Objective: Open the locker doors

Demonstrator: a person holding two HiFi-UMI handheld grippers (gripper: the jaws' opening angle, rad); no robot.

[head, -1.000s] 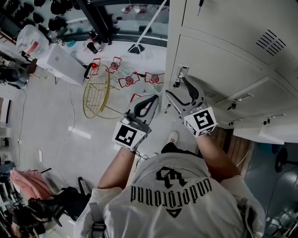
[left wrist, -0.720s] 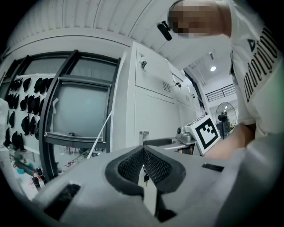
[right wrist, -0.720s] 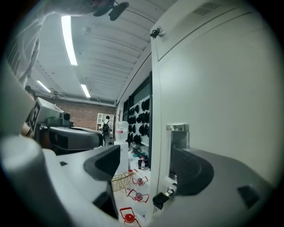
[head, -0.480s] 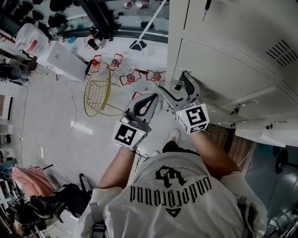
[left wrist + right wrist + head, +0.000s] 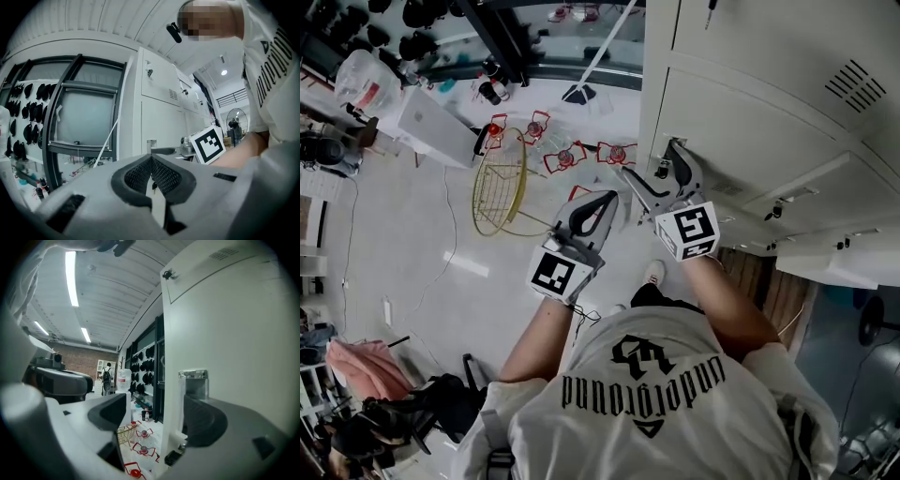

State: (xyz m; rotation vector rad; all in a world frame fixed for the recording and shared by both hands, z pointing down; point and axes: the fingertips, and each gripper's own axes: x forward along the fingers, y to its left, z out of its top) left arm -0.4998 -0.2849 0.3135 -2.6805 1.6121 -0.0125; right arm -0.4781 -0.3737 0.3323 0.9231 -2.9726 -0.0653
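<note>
A bank of white lockers [image 5: 741, 122] fills the right of the head view, its doors shut at this level. My right gripper [image 5: 649, 161] points level at the left edge of one door. Its jaws have just been opening and stand wide apart. In the right gripper view [image 5: 154, 404], the door's edge with its metal latch plate [image 5: 192, 376] lies between the jaws, and neither pad presses on it. A dark key or lock [image 5: 171, 458] hangs below the plate. My left gripper [image 5: 605, 202] hovers beside it, left of the lockers, shut [image 5: 152, 161] and holding nothing.
A yellow wire basket [image 5: 499, 183] and several red-framed items [image 5: 567, 157] lie on the floor beyond the grippers. A white box [image 5: 431, 127] sits at the far left. A black-framed window [image 5: 84, 112] adjoins the lockers. A lower door [image 5: 834, 267] juts out at the right.
My right gripper has shifted up and left in the head view to the door's edge, and its jaws have spread wider. The left gripper has stayed where it was.
</note>
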